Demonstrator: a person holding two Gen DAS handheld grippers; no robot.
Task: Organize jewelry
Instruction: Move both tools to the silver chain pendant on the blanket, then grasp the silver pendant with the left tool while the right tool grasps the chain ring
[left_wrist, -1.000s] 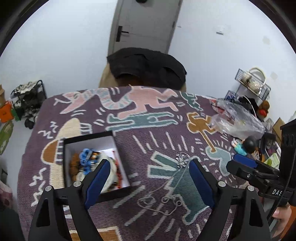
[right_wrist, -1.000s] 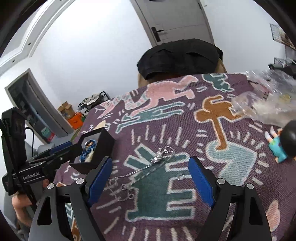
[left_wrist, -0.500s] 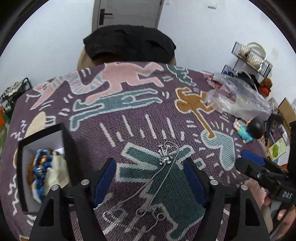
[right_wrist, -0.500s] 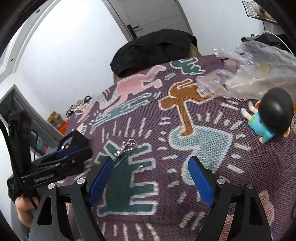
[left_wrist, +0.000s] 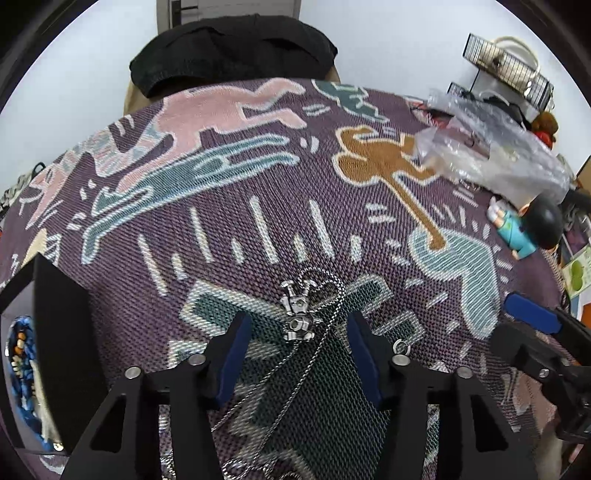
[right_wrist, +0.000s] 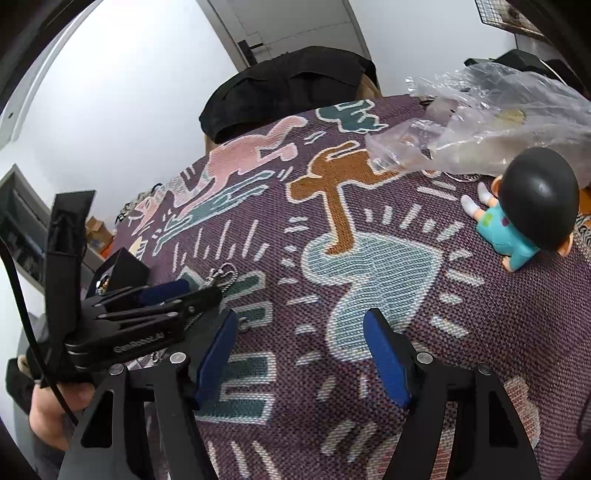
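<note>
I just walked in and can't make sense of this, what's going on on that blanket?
A person is tidying jewelry with two handheld grippers. The left gripper is open and low over the blanket, its fingers either side of a silver pendant on a chain; nothing is gripped yet. The right gripper is open and holds nothing. A box of jewelry sits to the left.

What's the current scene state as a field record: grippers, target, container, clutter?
left gripper: open, straddling the pendant, not closed on it
right gripper: open, over bare patterned cloth
target: silver chain necklace with metal pendant, lying on the cloth
container: black open jewelry box, left edge, beads inside
clutter: clear plastic bag; black-haired toy figurine in teal
</note>
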